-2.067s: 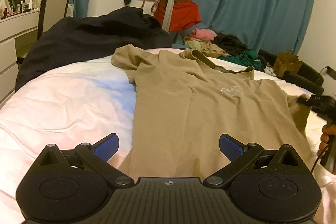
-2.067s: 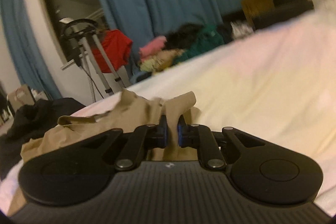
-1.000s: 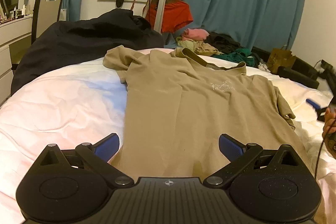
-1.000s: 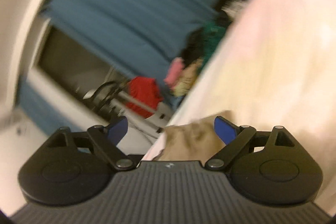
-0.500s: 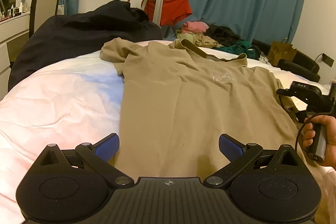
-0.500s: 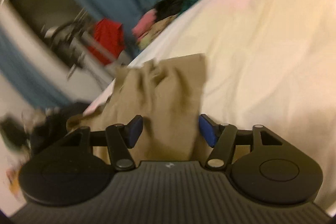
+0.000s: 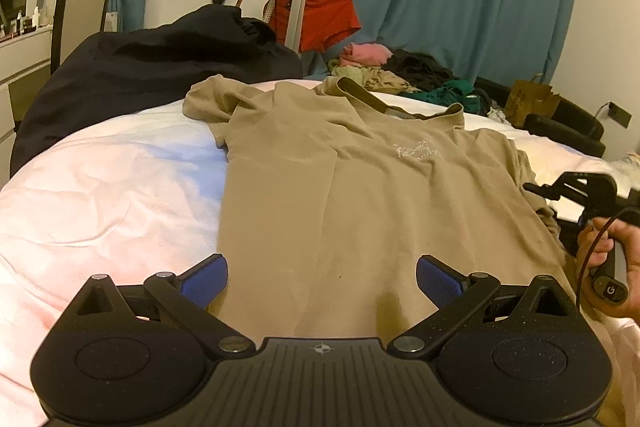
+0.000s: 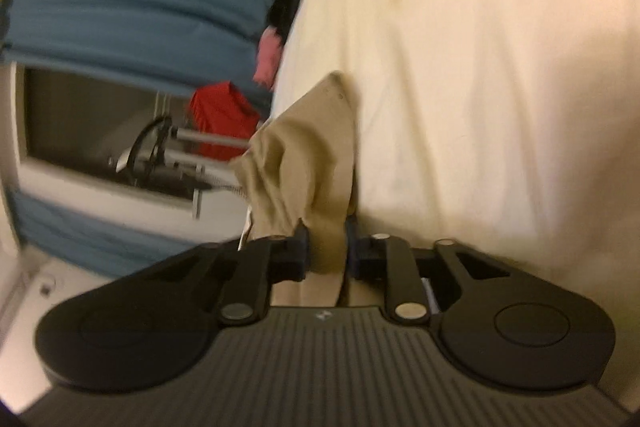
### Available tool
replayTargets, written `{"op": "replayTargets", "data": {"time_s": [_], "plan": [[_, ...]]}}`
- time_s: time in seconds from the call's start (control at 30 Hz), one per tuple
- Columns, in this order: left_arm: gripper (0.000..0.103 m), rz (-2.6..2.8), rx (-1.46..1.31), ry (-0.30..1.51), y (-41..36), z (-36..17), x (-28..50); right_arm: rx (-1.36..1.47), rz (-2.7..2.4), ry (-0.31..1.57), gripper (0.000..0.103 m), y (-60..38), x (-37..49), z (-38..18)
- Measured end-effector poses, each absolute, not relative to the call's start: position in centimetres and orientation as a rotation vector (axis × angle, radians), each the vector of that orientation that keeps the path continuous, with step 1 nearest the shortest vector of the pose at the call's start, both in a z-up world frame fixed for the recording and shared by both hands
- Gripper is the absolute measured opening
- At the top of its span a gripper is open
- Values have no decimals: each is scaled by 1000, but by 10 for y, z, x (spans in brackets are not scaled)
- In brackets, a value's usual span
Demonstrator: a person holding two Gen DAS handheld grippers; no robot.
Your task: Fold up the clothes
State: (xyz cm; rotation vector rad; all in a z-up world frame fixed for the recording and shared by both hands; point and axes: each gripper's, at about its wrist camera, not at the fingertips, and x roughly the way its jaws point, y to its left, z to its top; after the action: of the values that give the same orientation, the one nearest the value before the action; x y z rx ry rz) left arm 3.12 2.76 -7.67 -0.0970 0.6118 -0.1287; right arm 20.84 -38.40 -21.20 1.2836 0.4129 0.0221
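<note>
right hand-held gripper [image 8: 326,251]: wide before, now closing on T-shirt [image 8: 308,163] sleeve | left hand-held gripper [image 7: 320,277]: stays open

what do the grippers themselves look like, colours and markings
Both are matte black plastic. The left gripper has a ribbed centre plate with a small compass-like emblem, two round speckled discs, silver pivot pins and linkage arms ending in blue textured pads on its fingers. The right gripper is built the same; a black cable runs by its handle.
</note>
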Motion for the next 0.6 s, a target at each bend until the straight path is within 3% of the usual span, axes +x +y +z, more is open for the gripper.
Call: {"op": "replayTargets", "data": {"time_s": [0.33,0.47,0.6], "plan": [[101,-154,-128,590,30,-69,26,885,-189,255,10,-428,203,-121],[101,-166,-126,583,31,-68,26,773,-316,214,11,-455,186,-123],[101,-172,-145,586,32,-67,27,936,-343,241,17,-475,176,-147]]}}
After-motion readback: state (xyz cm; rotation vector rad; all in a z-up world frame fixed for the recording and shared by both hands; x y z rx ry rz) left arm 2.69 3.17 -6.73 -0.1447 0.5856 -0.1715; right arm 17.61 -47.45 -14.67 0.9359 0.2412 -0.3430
